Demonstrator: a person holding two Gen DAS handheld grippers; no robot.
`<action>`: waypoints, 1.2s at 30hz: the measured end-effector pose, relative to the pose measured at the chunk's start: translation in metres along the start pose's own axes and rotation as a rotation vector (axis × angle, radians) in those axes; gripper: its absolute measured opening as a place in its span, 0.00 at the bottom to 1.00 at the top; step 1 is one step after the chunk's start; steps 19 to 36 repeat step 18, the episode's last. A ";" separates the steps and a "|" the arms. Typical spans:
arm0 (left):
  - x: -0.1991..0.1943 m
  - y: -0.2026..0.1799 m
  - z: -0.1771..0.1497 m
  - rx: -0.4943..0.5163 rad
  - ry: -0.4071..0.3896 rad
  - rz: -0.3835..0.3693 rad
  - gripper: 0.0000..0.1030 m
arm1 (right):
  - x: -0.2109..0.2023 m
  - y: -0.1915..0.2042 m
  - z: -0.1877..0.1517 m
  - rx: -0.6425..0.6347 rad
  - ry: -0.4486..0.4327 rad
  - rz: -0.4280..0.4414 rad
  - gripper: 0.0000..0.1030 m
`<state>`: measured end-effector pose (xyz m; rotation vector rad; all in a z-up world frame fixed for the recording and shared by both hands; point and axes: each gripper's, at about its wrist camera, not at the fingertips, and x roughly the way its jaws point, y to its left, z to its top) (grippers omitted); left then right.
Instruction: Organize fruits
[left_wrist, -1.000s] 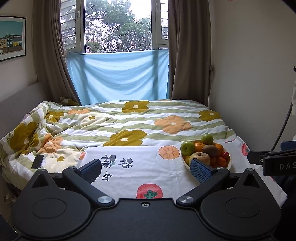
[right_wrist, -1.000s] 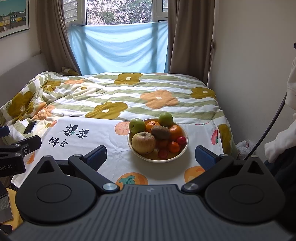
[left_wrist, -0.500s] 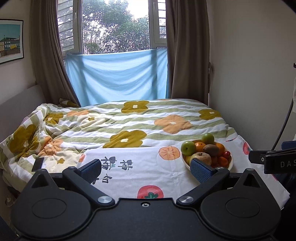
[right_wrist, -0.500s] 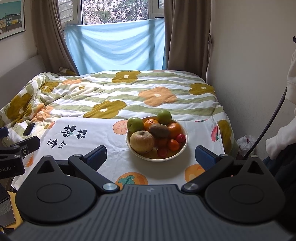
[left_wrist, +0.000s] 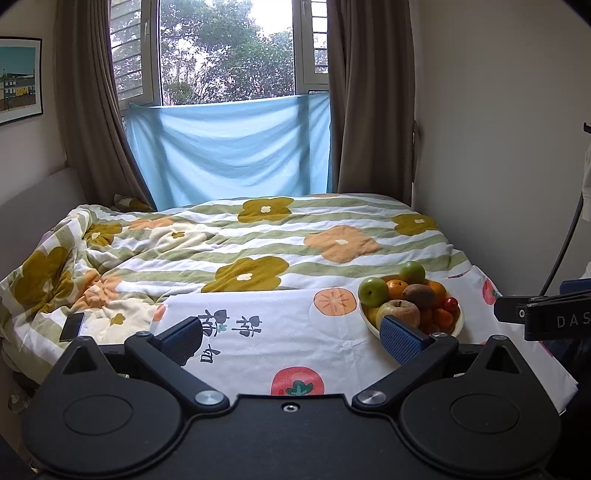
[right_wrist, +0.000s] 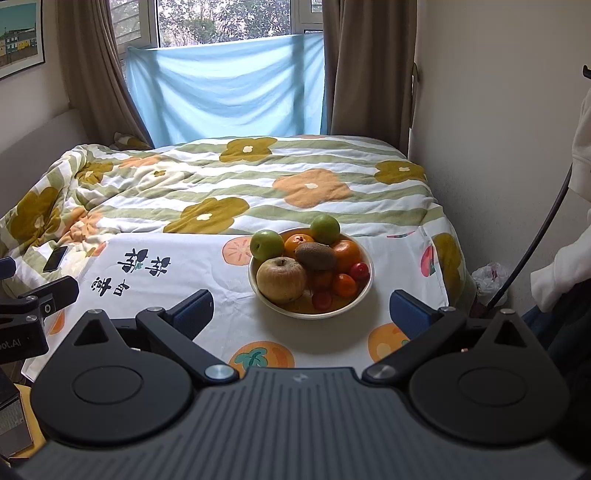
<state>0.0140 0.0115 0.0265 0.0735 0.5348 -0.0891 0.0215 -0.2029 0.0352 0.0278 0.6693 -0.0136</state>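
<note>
Item: my right gripper (right_wrist: 301, 308), fingers spread wide, empty, short of the bowl (right_wrist: 354, 301). Item: my left gripper (left_wrist: 291, 336), likewise wide, empty. Item: fruits heaped in the bowl on the bed's white cloth (right_wrist: 229, 291). Risk: soft bedding; a nudge likely tips bowl, kiwi (right_wrist: 316, 255) rolls.

The left gripper (left_wrist: 291, 338) hovered over a white printed cloth (left_wrist: 280, 332), jaws spread wide with nothing between them. A bowl (left_wrist: 457, 323) heaped with fruit sat on the cloth beside the gripper's blue pad (left_wrist: 400, 338). The right gripper (left_wrist: 543, 317) showed at the frame's right edge, and a phone (left_wrist: 72, 326) lay on the floral quilt (left_wrist: 258, 240).
</note>
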 end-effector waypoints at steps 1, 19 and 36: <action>0.000 0.001 0.000 -0.003 0.000 0.000 1.00 | 0.000 0.000 0.000 0.000 0.000 0.000 1.00; 0.001 0.015 -0.004 -0.020 -0.003 0.044 1.00 | 0.003 0.005 0.000 0.023 0.010 0.003 1.00; 0.001 0.015 -0.004 -0.020 -0.003 0.044 1.00 | 0.003 0.005 0.000 0.023 0.010 0.003 1.00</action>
